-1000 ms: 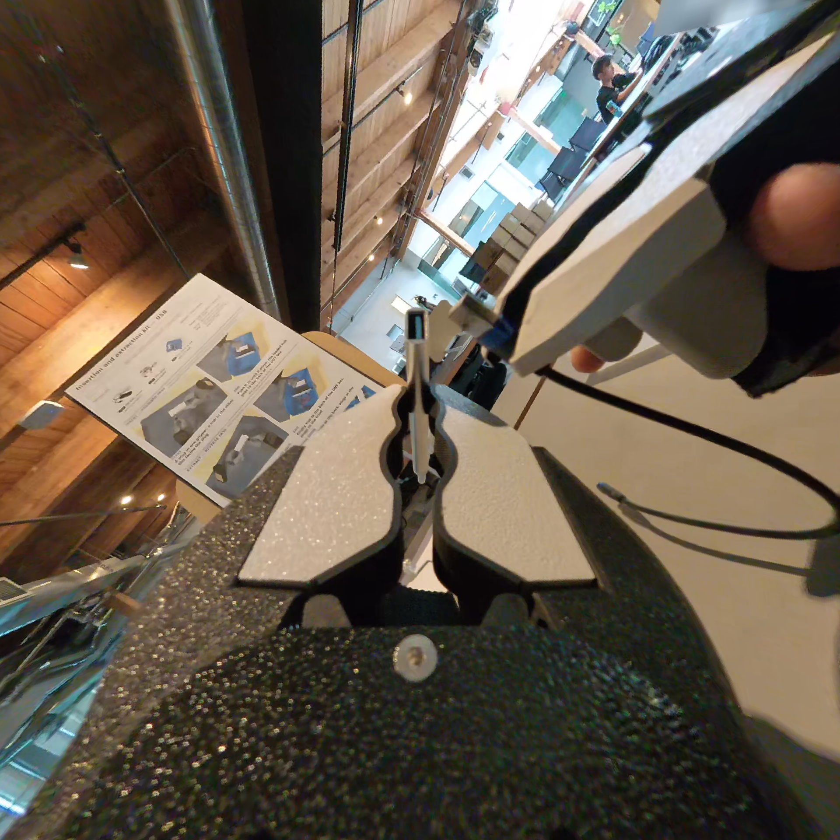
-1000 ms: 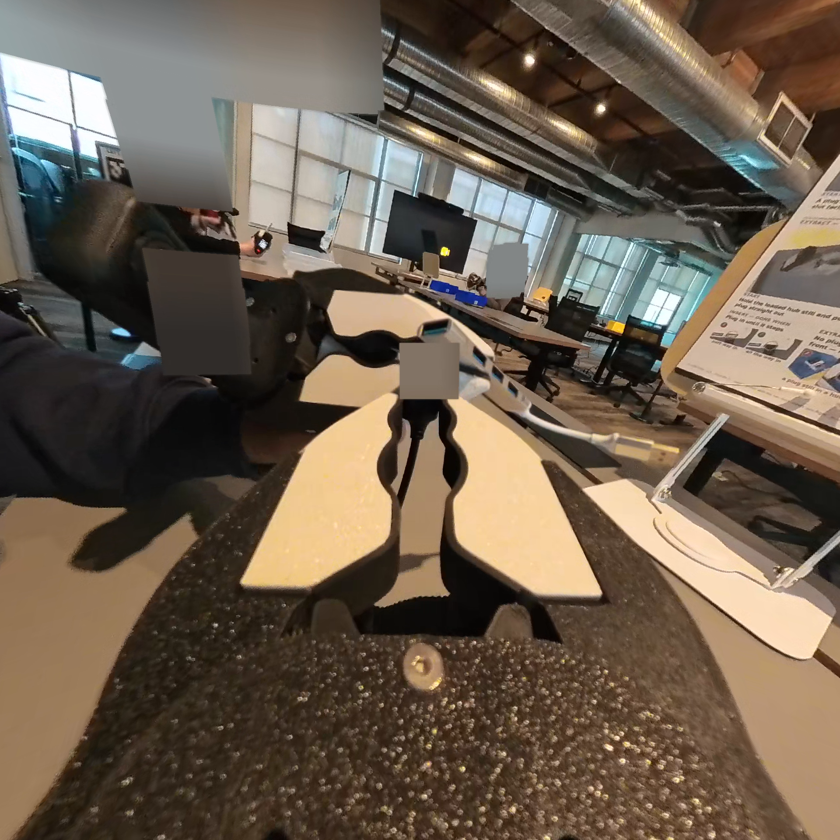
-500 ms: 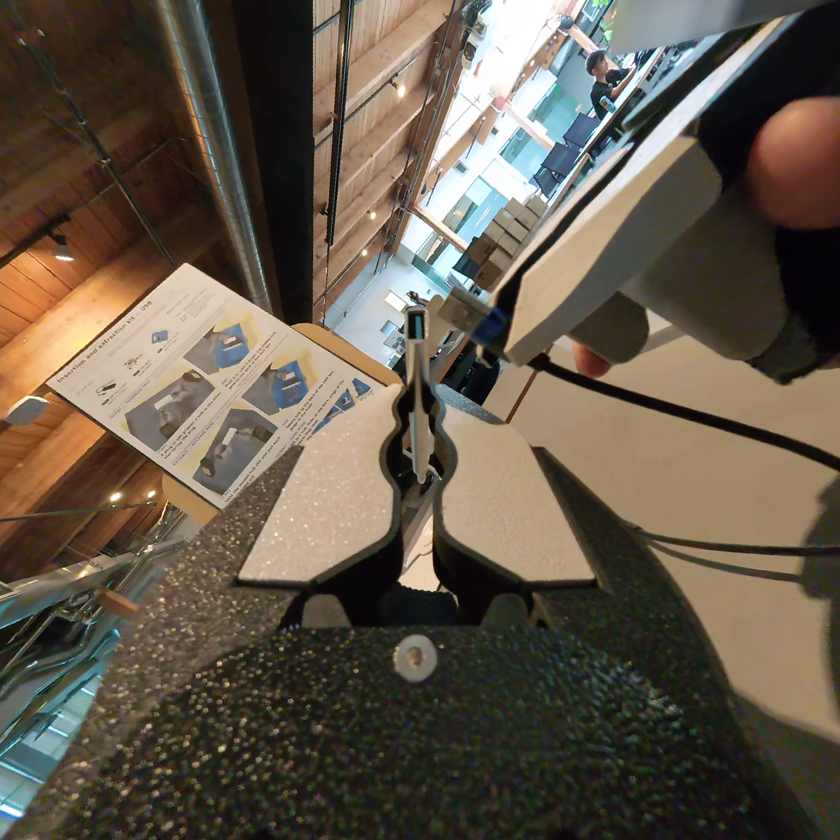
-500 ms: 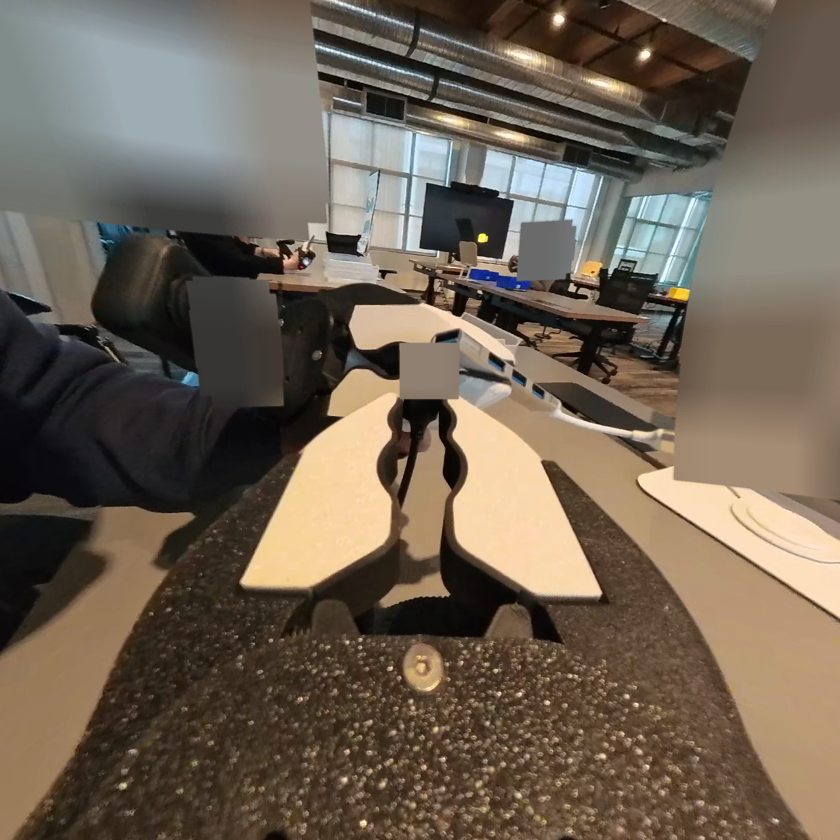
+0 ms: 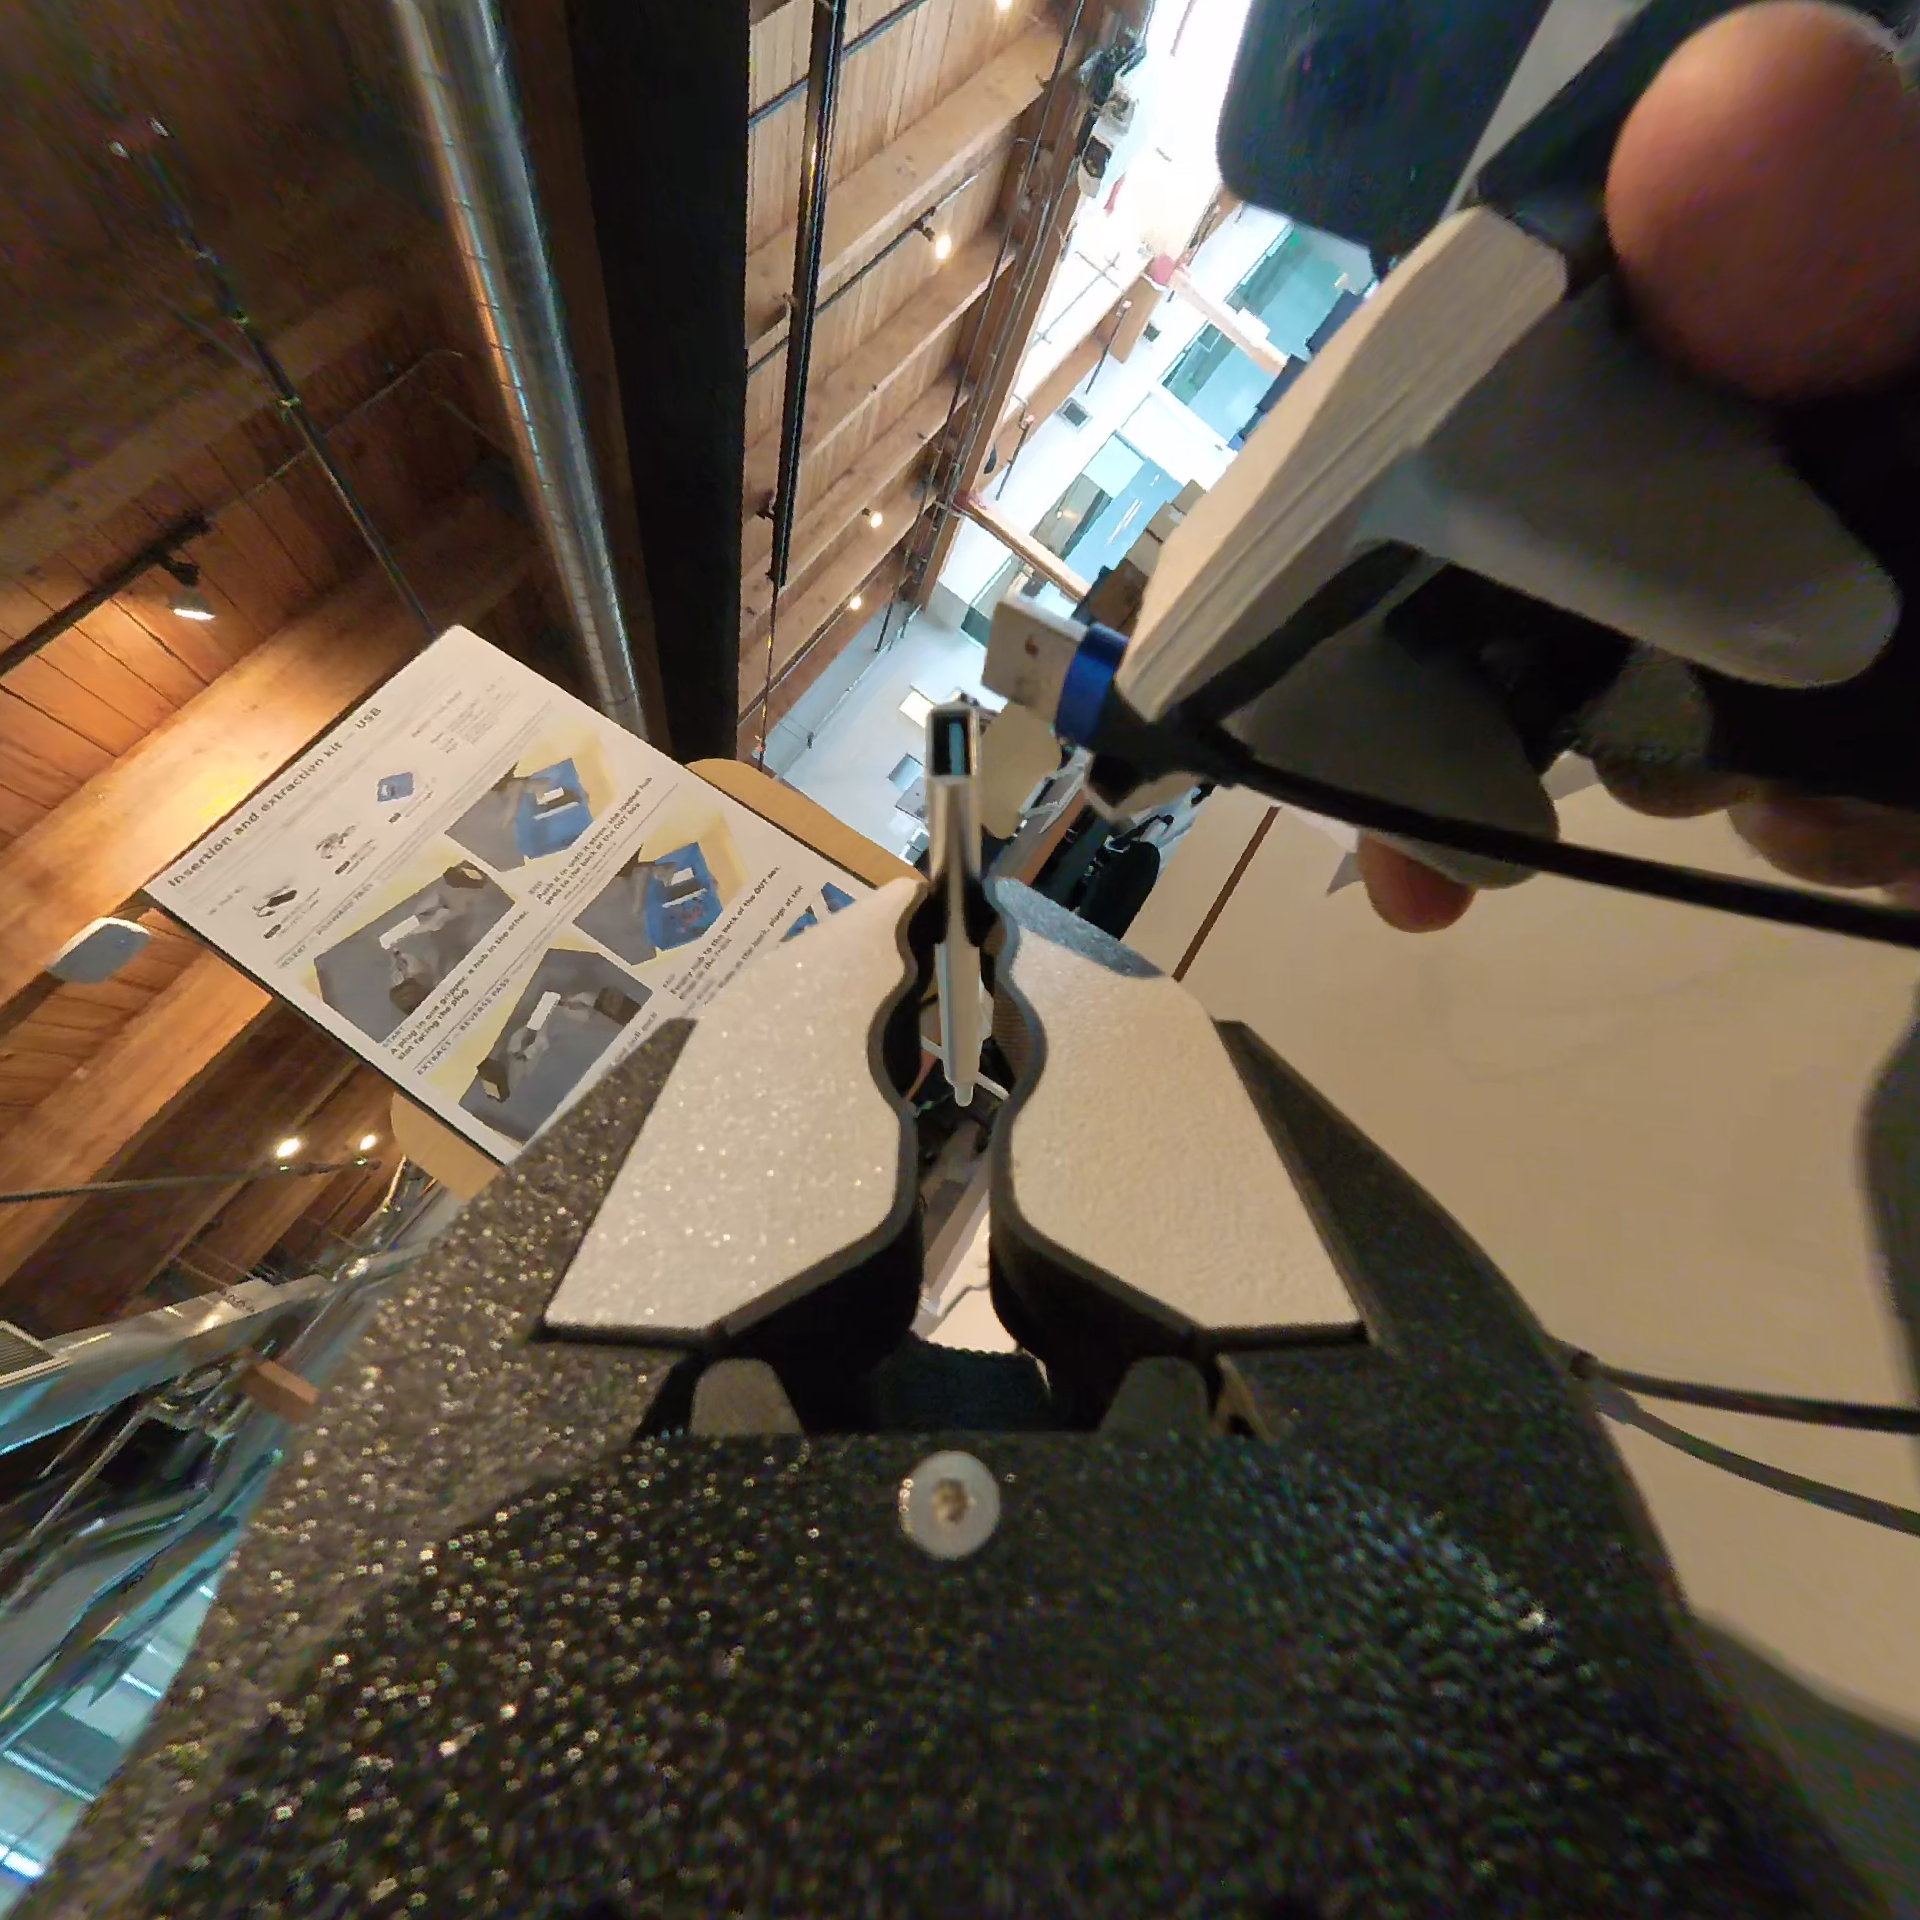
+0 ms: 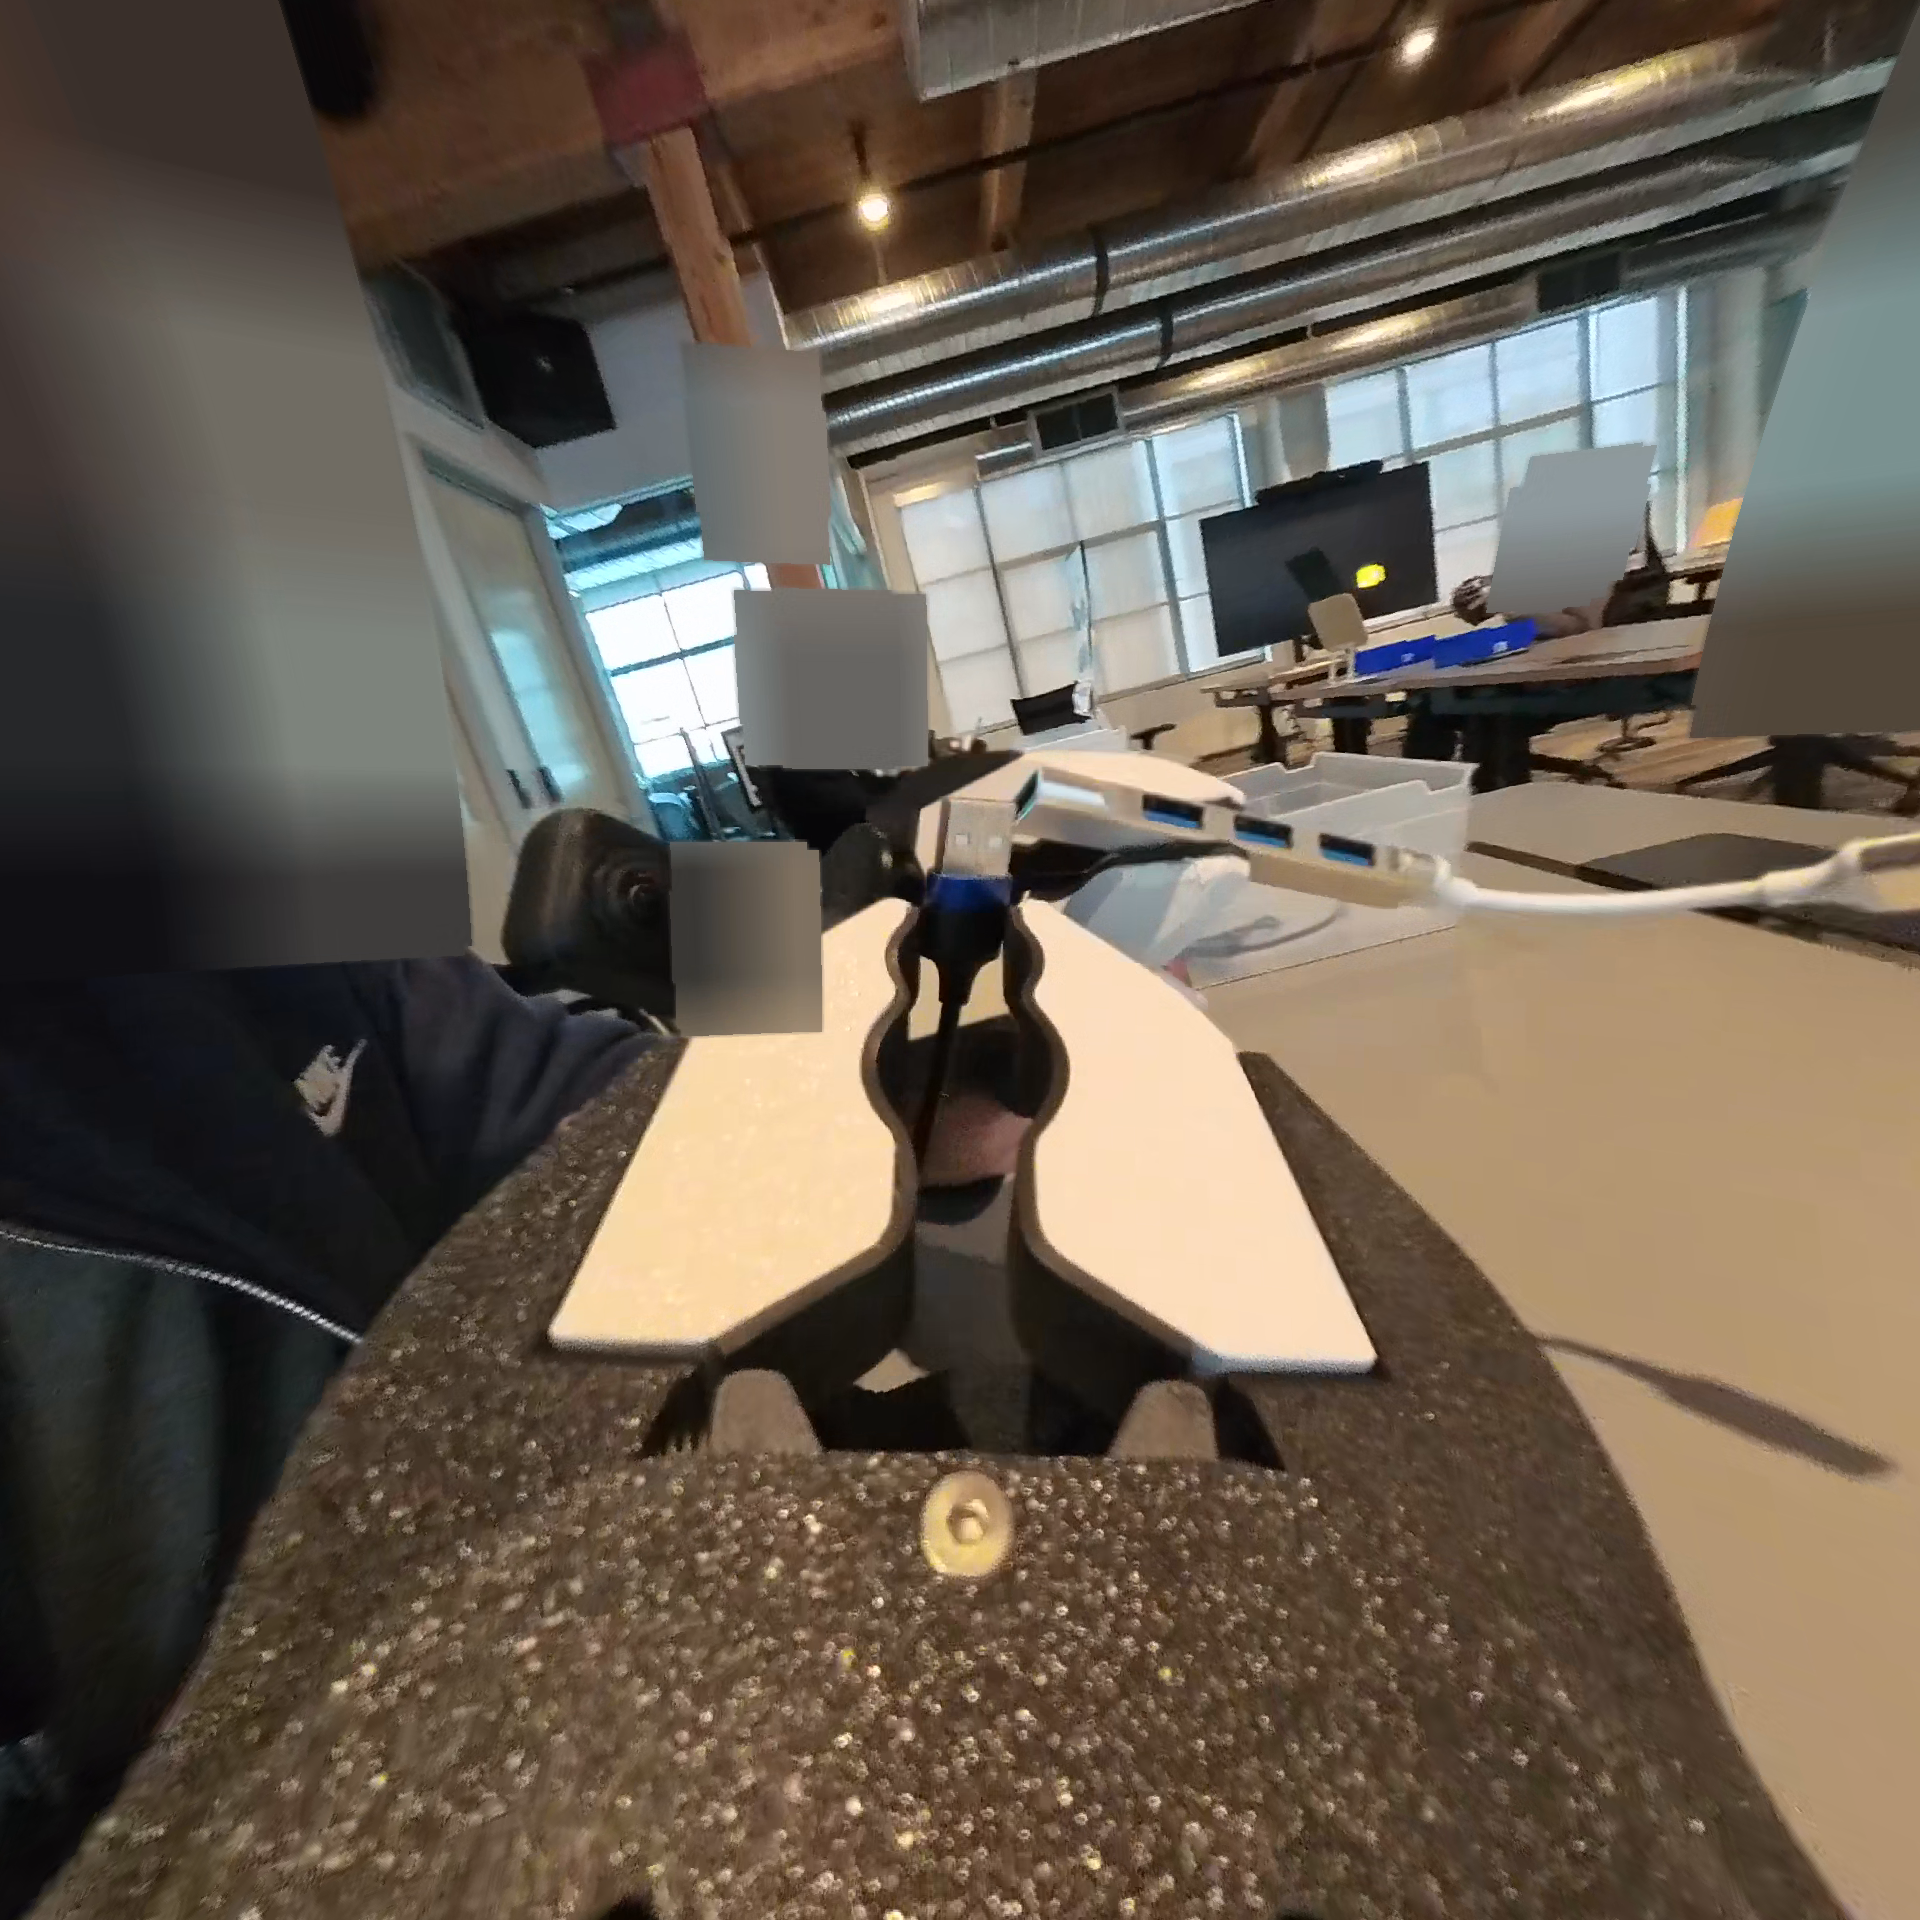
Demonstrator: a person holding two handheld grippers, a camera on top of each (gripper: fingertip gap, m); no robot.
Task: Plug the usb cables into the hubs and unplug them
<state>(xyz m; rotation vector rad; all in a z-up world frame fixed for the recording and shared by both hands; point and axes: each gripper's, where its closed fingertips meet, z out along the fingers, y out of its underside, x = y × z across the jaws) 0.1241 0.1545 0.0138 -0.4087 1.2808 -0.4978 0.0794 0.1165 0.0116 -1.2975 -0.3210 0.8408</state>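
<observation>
Item: USB hub (image 5: 954,831), slim, white. It is held edge-on at centre frame of the left wrist view, clamped between the narrowed jaws of the left tool (image 5: 951,914), its end port facing away from the camera.

Item: USB plug (image 5: 1029,649), metal, with blue collar and black cable (image 5: 1558,862). It is gripped by the right tool (image 6: 961,920), whose jaws are closed on the plug body.

Change noted: compared with a second ago, the plug is seen much closer to the hub's end port, now just beside it at upper centre, tilted, not inserted. In the right wrist view the plug tip is seen just short of the hub's end; three blue side ports are empty.

Judgement: insertion is pending; alignment of plug with port is still required.

Item: grey surface (image 6: 1558,1091), at right of frame, beneath the trailing white lead (image 6: 1621,902).
</observation>
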